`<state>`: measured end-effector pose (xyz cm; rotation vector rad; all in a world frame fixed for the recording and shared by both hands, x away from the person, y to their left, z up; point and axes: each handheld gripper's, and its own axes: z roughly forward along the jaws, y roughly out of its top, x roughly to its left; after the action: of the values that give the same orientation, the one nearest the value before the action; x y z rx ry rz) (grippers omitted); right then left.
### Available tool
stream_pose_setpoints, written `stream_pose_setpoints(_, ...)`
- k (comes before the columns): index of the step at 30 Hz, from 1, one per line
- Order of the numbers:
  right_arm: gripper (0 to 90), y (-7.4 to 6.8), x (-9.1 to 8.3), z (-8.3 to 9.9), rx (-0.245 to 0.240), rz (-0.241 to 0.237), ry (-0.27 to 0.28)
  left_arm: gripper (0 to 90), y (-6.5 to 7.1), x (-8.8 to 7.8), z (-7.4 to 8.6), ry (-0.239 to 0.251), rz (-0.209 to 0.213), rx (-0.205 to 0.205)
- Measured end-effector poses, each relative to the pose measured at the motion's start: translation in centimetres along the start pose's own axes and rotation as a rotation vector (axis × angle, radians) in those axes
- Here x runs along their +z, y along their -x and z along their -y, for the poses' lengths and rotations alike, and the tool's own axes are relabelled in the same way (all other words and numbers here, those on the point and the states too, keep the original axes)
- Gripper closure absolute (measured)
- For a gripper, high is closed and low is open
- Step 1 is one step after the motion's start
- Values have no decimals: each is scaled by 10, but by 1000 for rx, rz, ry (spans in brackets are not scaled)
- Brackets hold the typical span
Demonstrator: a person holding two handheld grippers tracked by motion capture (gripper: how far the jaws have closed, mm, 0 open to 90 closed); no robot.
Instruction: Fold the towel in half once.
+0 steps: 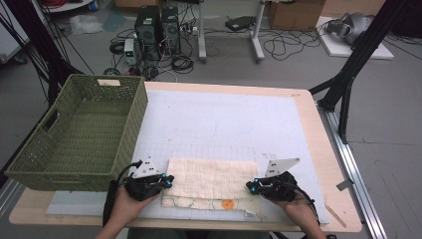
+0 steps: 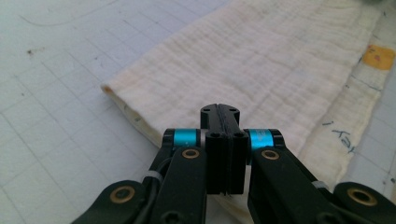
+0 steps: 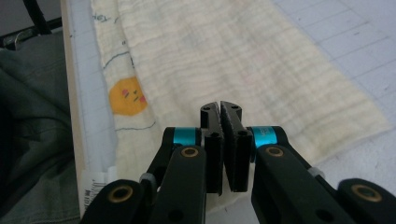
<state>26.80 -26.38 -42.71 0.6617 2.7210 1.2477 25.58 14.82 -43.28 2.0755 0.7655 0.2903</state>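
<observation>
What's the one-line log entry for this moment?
cloth: folded, flat at near table edge | left tool: shut at its left end | right tool: shut at its right end | basket: empty, far left

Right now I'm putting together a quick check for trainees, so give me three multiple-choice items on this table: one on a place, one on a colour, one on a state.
1. Where does the basket stand?
A. at the table's left edge
B. at the table's right edge
C. on the cloth

2. What colour is the round face printed on the cloth?
A. green
B. orange
C. purple

3. How do the left gripper jaws stand?
A. wide open
B. shut
C. holding a cup

Answers: 1 A, the high view shows the basket left of the cloth; 2 B, the right gripper view shows an orange face; 3 B, the left gripper view shows the jaws pressed together.
</observation>
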Motion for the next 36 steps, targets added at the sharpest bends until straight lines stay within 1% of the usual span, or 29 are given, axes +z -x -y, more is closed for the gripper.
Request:
stream_pose_setpoints(2, 879, 0, -3, -2, -10, 5, 11, 890, 0, -3, -3, 12, 0, 3)
stream_pose_setpoints(3, 879, -1, -5, -4, -6, 6, 18, 890, 1, -4, -4, 18, 1, 4)
stream_pose_setpoints(4, 879, -1, -6, -5, -13, 11, 28, 890, 1, -6, -5, 18, 1, 8)
stream_pose_setpoints(6, 878, -1, -9, -6, -8, 9, 34, 890, 1, -6, -4, 16, 3, 10)
stream_pose_setpoints(8, 872, -1, -7, -5, -5, 2, 10, 888, 1, -5, -2, 3, 8, 10)
stream_pose_setpoints(10, 826, -1, -3, -1, -10, 2, -19, 881, 1, -2, 2, -13, 15, 8)
stream_pose_setpoints(11, 796, -2, -1, 1, -2, -2, -30, 856, 1, -2, 4, -16, 21, 5)
stream_pose_setpoints(13, 751, -2, 1, 6, 9, -22, -36, 803, 1, -1, 7, -26, 39, -1)
stream_pose_setpoints(14, 733, -2, 3, 8, 3, -25, -34, 780, 1, 0, 7, -34, 42, 2)
stream_pose_setpoints(16, 681, -4, 6, 9, 3, -32, -51, 757, 2, 2, 8, -46, 49, 4)
stream_pose_setpoints(18, 676, -6, 9, 10, -11, -28, -68, 727, 2, 5, 9, -61, 49, 4)
stream_pose_setpoints(19, 677, -7, 10, 9, -13, -26, -67, 725, 3, 7, 10, -71, 50, 10)
stream_pose_setpoints(20, 685, -7, 10, 9, -11, -26, -68, 734, 4, 9, 11, -59, 44, 13)
stream_pose_setpoints(21, 707, -7, 11, 9, -14, -20, -68, 760, 5, 9, 11, -60, 33, 24)
stream_pose_setpoints(22, 734, -7, 11, 9, -13, -14, -65, 791, 5, 10, 11, -55, 28, 30)
stream_pose_setpoints(24, 803, -6, 11, 9, -9, -7, -70, 847, 4, 10, 11, -57, 33, 25)
stream_pose_setpoints(26, 857, -6, 11, 7, -25, -8, -79, 877, 4, 11, 10, -56, 34, 32)
stream_pose_setpoints(27, 865, -7, 12, 5, -34, -2, -85, 881, 4, 10, 10, -59, 35, 31)
stream_pose_setpoints(30, 876, -7, 11, 2, -42, -4, -93, 885, 4, 9, 9, -50, 34, 25)
stream_pose_setpoints(34, 876, -4, 7, 0, -32, -9, -67, 886, 2, 3, 5, -12, 38, 5)
stream_pose_setpoints(36, 876, -3, 2, -3, -26, -2, -48, 886, 0, 0, 3, -3, 34, 7)
